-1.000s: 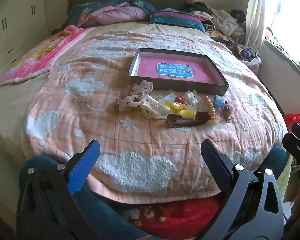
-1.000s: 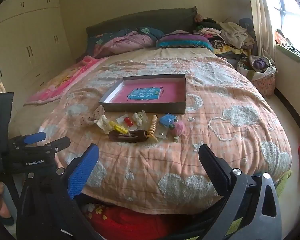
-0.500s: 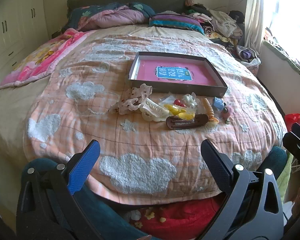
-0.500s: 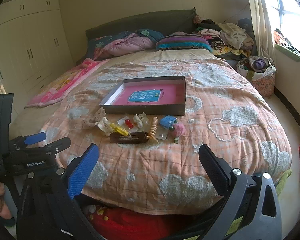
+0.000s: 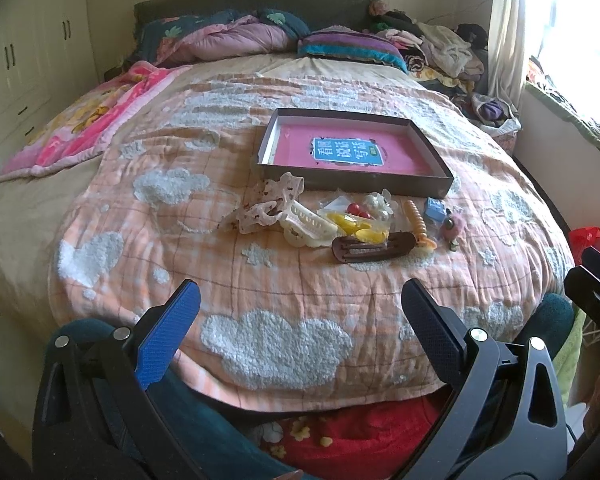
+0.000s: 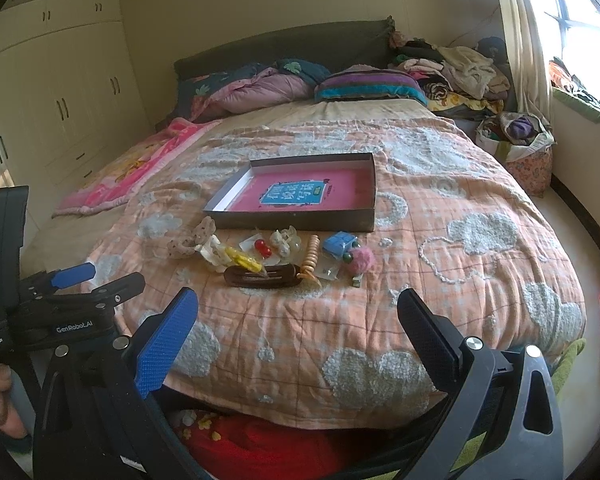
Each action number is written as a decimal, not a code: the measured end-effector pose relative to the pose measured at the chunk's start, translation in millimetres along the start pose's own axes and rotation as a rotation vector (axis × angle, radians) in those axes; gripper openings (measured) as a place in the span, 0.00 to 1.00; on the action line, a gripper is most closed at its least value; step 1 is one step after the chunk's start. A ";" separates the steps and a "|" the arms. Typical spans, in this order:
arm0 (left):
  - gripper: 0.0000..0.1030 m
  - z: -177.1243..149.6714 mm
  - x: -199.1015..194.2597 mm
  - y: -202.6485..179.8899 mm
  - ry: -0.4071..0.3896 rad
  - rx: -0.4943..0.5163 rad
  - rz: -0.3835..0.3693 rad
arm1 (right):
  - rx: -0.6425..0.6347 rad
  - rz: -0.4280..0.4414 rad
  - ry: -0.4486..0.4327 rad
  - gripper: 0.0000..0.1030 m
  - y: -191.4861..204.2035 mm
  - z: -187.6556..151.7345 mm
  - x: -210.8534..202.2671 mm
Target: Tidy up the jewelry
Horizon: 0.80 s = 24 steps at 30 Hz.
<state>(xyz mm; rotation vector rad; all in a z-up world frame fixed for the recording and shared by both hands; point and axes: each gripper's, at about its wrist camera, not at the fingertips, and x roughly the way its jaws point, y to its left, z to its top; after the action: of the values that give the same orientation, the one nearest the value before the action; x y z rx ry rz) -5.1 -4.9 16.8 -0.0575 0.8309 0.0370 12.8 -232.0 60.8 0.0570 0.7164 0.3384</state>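
Observation:
A shallow dark box [image 5: 356, 180] with a pink floor and a blue label lies on the bed; it also shows in the right wrist view [image 6: 296, 218]. In front of it lies a pile of hair accessories: a dark brown clip [image 5: 372, 246] [image 6: 262, 276], a cream claw clip [image 5: 306, 228], a spotted scrunchie [image 5: 268, 200] [image 6: 190, 238], yellow pieces [image 5: 358, 226], red beads [image 6: 261, 246], an orange spiral tie [image 5: 418, 220] [image 6: 311, 258], a blue piece [image 6: 339, 243] and a pink pompom [image 6: 360, 261]. My left gripper [image 5: 300, 320] and right gripper [image 6: 298, 326] are open and empty at the bed's near edge.
The bed carries an orange cloud quilt [image 5: 284, 336], a pink blanket [image 5: 84, 128] on the left and pillows [image 5: 352, 46] at the head. Clothes [image 6: 452, 68] are heaped at the far right. Wardrobes [image 6: 60, 92] line the left wall. A bag [image 6: 520, 148] stands by the window.
Both views have risen and tilted slightly, so the bed sits lower in frame. The items on the quilt have not moved. Both grippers stay open.

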 end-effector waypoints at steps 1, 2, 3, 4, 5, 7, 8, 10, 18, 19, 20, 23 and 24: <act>0.91 -0.3 0.2 0.0 0.001 0.000 0.000 | 0.001 0.001 0.000 0.96 0.8 -0.5 1.2; 0.91 0.6 -0.7 0.2 0.001 0.000 0.000 | 0.002 0.001 0.000 0.96 0.9 -0.3 1.1; 0.91 0.0 -0.4 0.1 -0.001 -0.001 -0.001 | 0.000 0.001 0.001 0.96 1.1 -0.3 1.1; 0.91 -0.6 -0.1 -0.3 -0.001 -0.001 0.001 | 0.000 0.001 0.001 0.96 0.7 -0.5 0.9; 0.91 0.3 -1.1 -0.2 -0.003 0.000 0.002 | 0.001 0.001 0.001 0.96 0.6 -0.6 0.6; 0.91 -0.1 -0.9 0.0 -0.003 -0.001 0.001 | 0.002 0.002 -0.001 0.96 -0.2 -0.9 0.3; 0.91 -0.7 -0.3 -0.2 -0.002 -0.001 0.001 | 0.002 0.002 -0.002 0.96 0.5 -0.9 0.2; 0.91 -0.4 -0.9 -0.4 -0.002 0.000 0.003 | 0.001 0.002 -0.001 0.96 0.3 -0.6 0.3; 0.91 -1.5 -1.2 -0.7 -0.006 0.001 0.002 | 0.002 0.003 -0.001 0.96 0.3 -0.2 0.1; 0.91 -1.8 -1.0 -0.7 -0.006 0.001 0.003 | 0.003 0.003 -0.002 0.96 -0.4 -0.4 -0.2; 0.91 -1.4 -2.3 -0.7 -0.007 0.001 0.003 | 0.003 0.003 -0.001 0.96 0.4 -0.2 0.1; 0.91 -2.0 -1.1 -0.9 -0.008 0.001 0.002 | 0.003 0.004 -0.002 0.96 -0.8 -0.4 -0.2; 0.91 -2.1 -1.2 -1.1 -0.008 0.002 0.004 | 0.002 0.004 -0.002 0.96 -0.1 -0.2 -0.1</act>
<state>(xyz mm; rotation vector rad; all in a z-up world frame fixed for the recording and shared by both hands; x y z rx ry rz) -7.4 -6.2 16.4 -0.0535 0.8226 0.0404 12.6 -232.1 60.6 0.0603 0.7148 0.3411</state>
